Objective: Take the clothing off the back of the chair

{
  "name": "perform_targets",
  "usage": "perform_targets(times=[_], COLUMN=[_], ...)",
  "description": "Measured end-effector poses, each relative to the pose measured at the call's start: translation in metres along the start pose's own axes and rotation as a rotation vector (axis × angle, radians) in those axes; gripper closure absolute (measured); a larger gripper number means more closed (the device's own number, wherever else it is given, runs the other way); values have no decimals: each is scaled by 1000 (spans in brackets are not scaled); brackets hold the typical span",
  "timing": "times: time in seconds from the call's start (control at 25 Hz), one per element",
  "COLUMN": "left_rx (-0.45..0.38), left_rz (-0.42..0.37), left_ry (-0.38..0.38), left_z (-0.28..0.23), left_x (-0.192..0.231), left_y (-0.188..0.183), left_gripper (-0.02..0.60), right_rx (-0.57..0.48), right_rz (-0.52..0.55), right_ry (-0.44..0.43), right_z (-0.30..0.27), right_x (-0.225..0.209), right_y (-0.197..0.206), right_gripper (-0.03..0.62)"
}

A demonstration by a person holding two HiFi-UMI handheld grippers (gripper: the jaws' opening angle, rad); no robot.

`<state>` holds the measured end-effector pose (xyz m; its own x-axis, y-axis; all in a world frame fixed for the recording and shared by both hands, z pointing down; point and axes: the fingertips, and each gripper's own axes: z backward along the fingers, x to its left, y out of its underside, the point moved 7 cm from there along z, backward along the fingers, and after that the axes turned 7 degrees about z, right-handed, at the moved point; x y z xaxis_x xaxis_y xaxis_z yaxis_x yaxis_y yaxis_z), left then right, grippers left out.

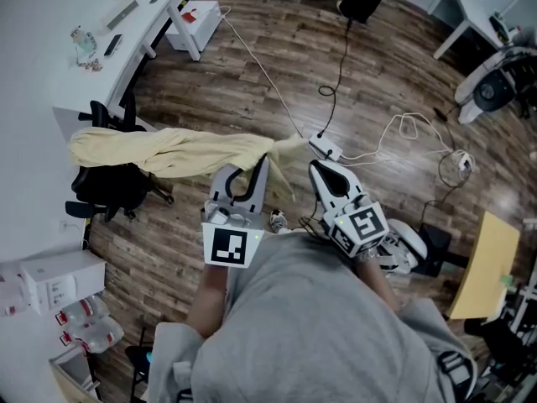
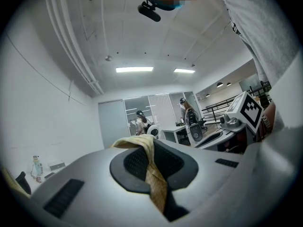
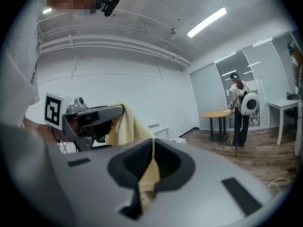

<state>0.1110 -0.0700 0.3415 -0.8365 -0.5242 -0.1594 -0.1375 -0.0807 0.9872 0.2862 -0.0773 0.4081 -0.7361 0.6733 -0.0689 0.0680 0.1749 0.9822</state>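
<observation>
A pale yellow garment (image 1: 168, 151) stretches from the back of a black office chair (image 1: 109, 187) at the left across to both grippers. One end still lies over the chair; the other end is gathered at the jaws. My left gripper (image 1: 262, 164) is shut on a fold of the yellow cloth (image 2: 152, 174), which runs between its pads. My right gripper (image 1: 317, 168), just to the right, is shut on another strip of the cloth (image 3: 150, 171). In the right gripper view the left gripper (image 3: 90, 117) shows with cloth draped off it.
A white desk (image 1: 126, 32) stands behind the chair at the upper left. Cables and a power strip (image 1: 325, 148) lie on the wooden floor ahead. A white box (image 1: 63, 280) sits at the lower left, a yellow board (image 1: 482, 263) at the right.
</observation>
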Motion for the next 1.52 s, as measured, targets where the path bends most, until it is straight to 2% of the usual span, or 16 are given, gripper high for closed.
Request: perform_targets(times=[0.84,0.92,1.04,1.16,1.28,1.44,1.52], left_rx=[-13,-2,24,11,-18,-19,-18], left_rz=[7,48,160,199,179,72,61], left_ry=[87,63,-3,-15,8,35,31], left_z=[-21,-20,-15,-10,-12,-17,-16], left_x=[-6,-2,7,12,6,-3,-4], left_y=[3,9,21,22,16,11,12], left_gripper=[538,538,538,538,538,538,538], right_rx=[10,12,16,14,16,7,12], right_rz=[-16,-17,-16,-15,-5,-1,2], right_ry=[69,72,71,67,57,39,32], right_z=[6,7,7,6,4,2,1], right_x=[-10,-11,-11,-12,-11,-8,-8], right_y=[5,6,7,9,5,6,6], right_gripper=[559,559,559,559,559,559,559])
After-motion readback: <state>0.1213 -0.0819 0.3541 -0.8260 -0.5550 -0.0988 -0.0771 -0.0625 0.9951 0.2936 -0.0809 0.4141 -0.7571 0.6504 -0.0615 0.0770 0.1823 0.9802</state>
